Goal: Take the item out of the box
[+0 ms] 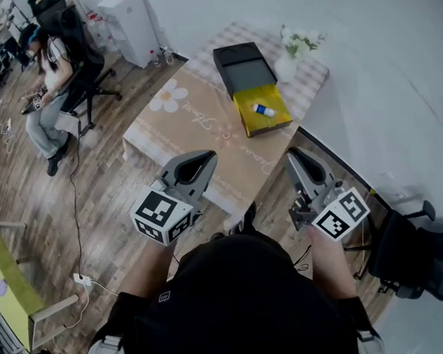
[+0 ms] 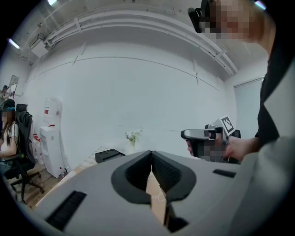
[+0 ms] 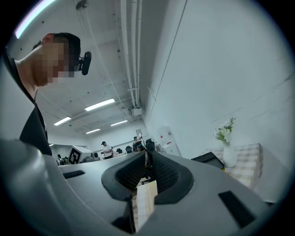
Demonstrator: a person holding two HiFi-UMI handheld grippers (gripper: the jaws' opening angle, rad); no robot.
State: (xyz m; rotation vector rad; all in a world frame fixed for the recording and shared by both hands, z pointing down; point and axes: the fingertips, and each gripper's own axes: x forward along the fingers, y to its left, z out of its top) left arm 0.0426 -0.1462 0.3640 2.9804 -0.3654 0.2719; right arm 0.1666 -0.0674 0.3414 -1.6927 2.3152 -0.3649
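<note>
Hovering shut, left tool (image 1: pixel 201 162) and right tool (image 1: pixel 295 157) face one box (image 1: pixel 253 124), one item (image 1: pixel 262 110).

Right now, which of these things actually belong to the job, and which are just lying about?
Part of the job:
- open yellow box
- blue-and-white item lying in it
- left gripper and right gripper, both shut and empty

Just lying about:
- black tray next to the box
- vase of flowers
- flowered tablecloth
- seated person off to the side

Bright ceiling tubes (image 3: pixel 99 104), soft shadows (fisheye-warped edges).
</note>
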